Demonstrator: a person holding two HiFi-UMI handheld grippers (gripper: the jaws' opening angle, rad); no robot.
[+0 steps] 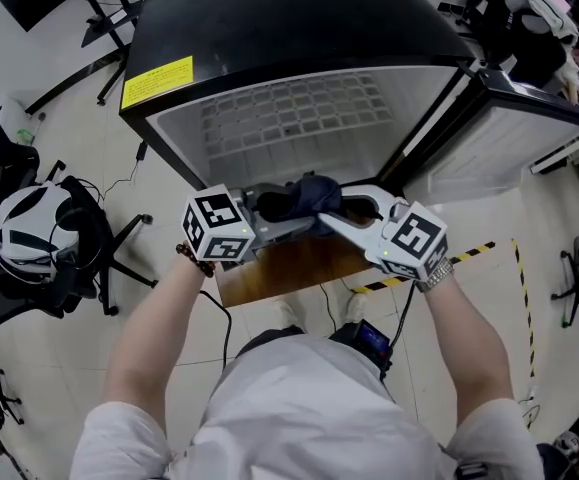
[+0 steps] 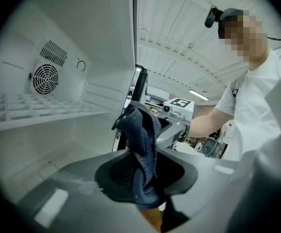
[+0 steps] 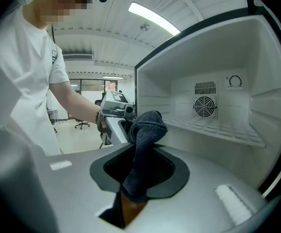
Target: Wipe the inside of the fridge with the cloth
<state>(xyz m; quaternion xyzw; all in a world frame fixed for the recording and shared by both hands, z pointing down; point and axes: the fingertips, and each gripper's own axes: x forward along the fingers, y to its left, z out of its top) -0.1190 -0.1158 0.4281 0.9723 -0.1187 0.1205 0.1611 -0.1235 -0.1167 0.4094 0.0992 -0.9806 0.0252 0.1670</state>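
A small black fridge [image 1: 299, 118] stands open in front of me, its white inside and wire shelf [image 3: 218, 130] bare, a round fan grille [image 2: 45, 78] on its back wall. Both grippers meet just before the opening, tips facing each other. A dark blue cloth [image 1: 304, 200] is bunched between them. My left gripper [image 1: 289, 218] has the cloth [image 2: 142, 140] running down between its jaws, pinched at the bottom. The cloth [image 3: 145, 144] also stands up out of my right gripper [image 1: 334, 213], whose jaws are shut on its lower end.
The fridge door [image 1: 514, 133] hangs open to the right. A brown wooden board [image 1: 279, 268] lies under the grippers. A white helmet on an office chair [image 1: 29, 233] stands at the left. Yellow-black tape [image 1: 469, 256] marks the floor at the right.
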